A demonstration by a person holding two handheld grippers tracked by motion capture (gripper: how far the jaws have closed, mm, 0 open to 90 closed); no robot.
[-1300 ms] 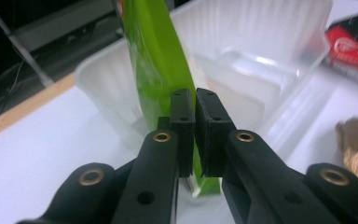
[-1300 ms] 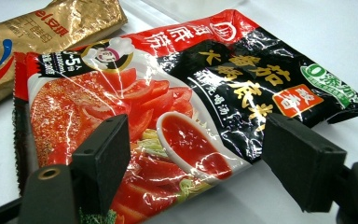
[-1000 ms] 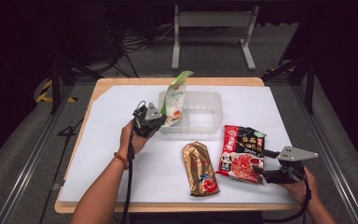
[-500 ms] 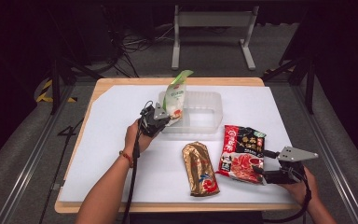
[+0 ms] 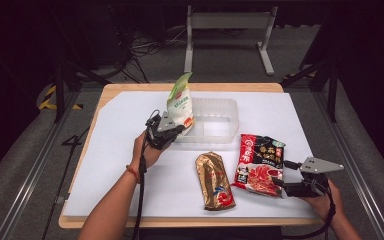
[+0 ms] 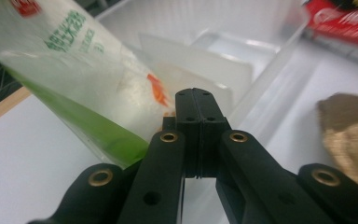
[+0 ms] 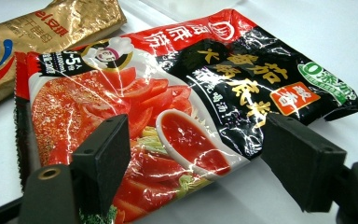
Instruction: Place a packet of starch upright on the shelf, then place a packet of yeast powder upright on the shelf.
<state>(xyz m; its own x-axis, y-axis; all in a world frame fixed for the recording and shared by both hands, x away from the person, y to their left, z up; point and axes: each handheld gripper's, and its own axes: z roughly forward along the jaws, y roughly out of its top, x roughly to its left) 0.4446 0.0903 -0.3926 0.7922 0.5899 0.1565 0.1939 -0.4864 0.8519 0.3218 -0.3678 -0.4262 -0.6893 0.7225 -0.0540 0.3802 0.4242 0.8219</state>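
Observation:
A white and green bag (image 5: 180,104) (image 6: 70,74) stands tilted over the left end of a clear plastic tub (image 5: 230,137) (image 6: 270,65). My left gripper (image 5: 176,129) (image 6: 193,95) is shut on the bag's lower corner, jaws pressed together. A red and black sauce packet (image 5: 260,160) (image 7: 191,79) lies flat on the right of the sheet. My right gripper (image 5: 281,183) (image 7: 200,154) rests low at the packet's near edge. Its jaws stand open, one on each side of that edge. A gold packet (image 5: 214,181) (image 7: 42,32) (image 6: 349,126) lies between the two hands.
A white sheet (image 5: 115,170) covers the wooden table (image 5: 130,88). A metal stand (image 5: 225,20) and cables sit on the dark floor beyond the far edge. Rails run along both sides of the table.
My left hand has shifted a little to the right, toward the tub, with the bag still in its jaws. The right gripper and the two flat packets have not moved.

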